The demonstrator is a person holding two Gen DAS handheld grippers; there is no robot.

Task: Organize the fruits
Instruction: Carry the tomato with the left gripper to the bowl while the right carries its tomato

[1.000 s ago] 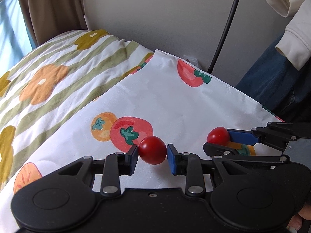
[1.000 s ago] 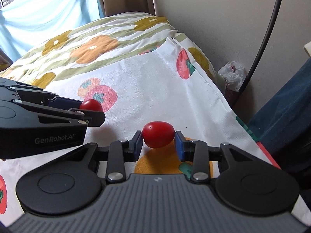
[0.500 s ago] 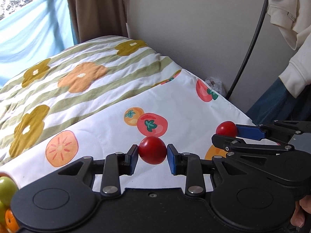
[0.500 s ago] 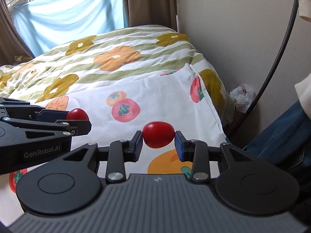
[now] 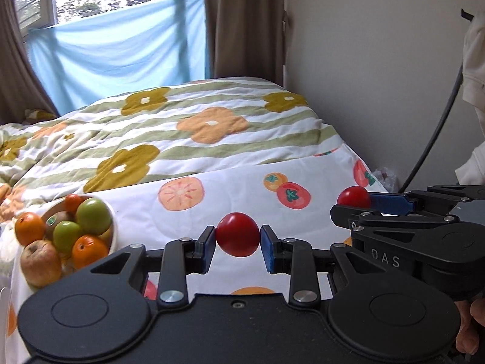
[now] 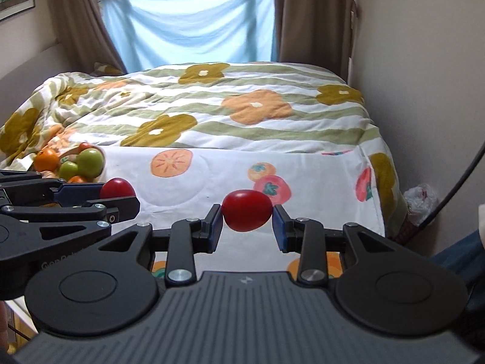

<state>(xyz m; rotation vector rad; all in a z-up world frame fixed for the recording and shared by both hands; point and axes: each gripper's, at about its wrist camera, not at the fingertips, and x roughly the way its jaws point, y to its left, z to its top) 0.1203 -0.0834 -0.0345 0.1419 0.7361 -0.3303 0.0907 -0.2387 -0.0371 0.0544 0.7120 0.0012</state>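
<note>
My left gripper (image 5: 238, 239) is shut on a red cherry tomato (image 5: 237, 238) and holds it above the fruit-print cloth (image 5: 230, 203). My right gripper (image 6: 247, 217) is shut on a second red cherry tomato (image 6: 247, 214), also held in the air. The right gripper and its tomato (image 5: 353, 197) show at the right of the left wrist view; the left gripper's tomato (image 6: 116, 188) shows at the left of the right wrist view. A white bowl (image 5: 111, 227) at the left holds green fruits, oranges and a brownish apple (image 5: 39, 262).
The cloth lies on a bed with a flower-striped quilt (image 6: 242, 112). A wall runs along the right side, with a dark cable (image 5: 436, 139) and a plastic bag (image 6: 421, 197) by the bed's edge. A window with a blue curtain (image 6: 194, 21) is behind.
Both grippers have lifted and tilted up with their tomatoes still gripped. The view now reaches the window, and the fruit bowl has come into sight at the left.
</note>
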